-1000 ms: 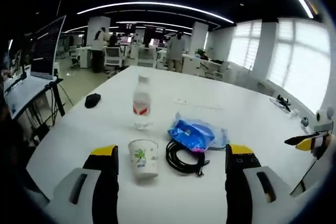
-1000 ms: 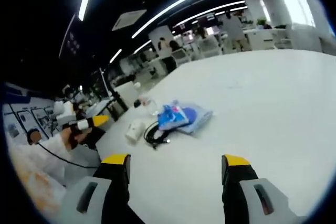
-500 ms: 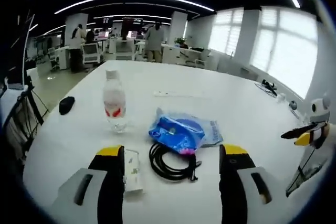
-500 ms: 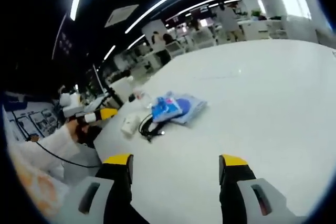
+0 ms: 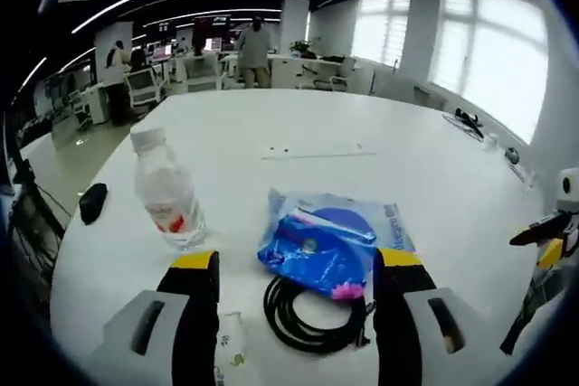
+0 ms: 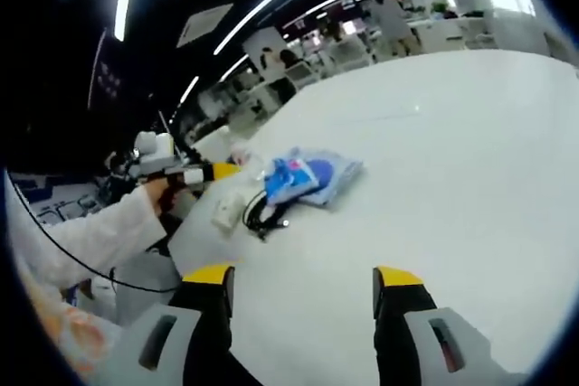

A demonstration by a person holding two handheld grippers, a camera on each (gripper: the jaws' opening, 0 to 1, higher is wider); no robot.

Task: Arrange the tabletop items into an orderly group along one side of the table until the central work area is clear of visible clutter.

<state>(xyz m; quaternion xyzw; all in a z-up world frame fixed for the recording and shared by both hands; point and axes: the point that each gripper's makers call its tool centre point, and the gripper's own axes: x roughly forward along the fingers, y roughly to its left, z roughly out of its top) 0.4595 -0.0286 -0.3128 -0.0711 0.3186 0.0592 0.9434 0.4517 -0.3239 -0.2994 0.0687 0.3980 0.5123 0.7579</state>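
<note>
Jaws of left gripper (image 5: pixel 286 270) spread wide, empty, straddling cable (image 5: pixel 312 312) for a likely grab. Cup (image 5: pixel 230 361) beside cable; pouch (image 5: pixel 330 241) just beyond; bottle (image 5: pixel 166 189) farther left. Right gripper (image 6: pixel 303 285) likewise gaping, well apart.

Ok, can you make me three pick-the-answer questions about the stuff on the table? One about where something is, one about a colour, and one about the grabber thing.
1. Where does the cable lie?
A. just in front of the bag, on the near side
B. on top of the bottle
C. far across the table by the windows

2. What colour is the bag?
A. green
B. blue
C. orange

3. How are the left hand-held gripper's jaws?
A. shut on the bottle
B. shut on the cup
C. open, holding nothing

Answers: 1 A, the black coil sits against the bag's near edge. 2 B, the plastic is bright blue. 3 C, the jaws stand wide apart, with the bottle and cup off to their left.
</note>
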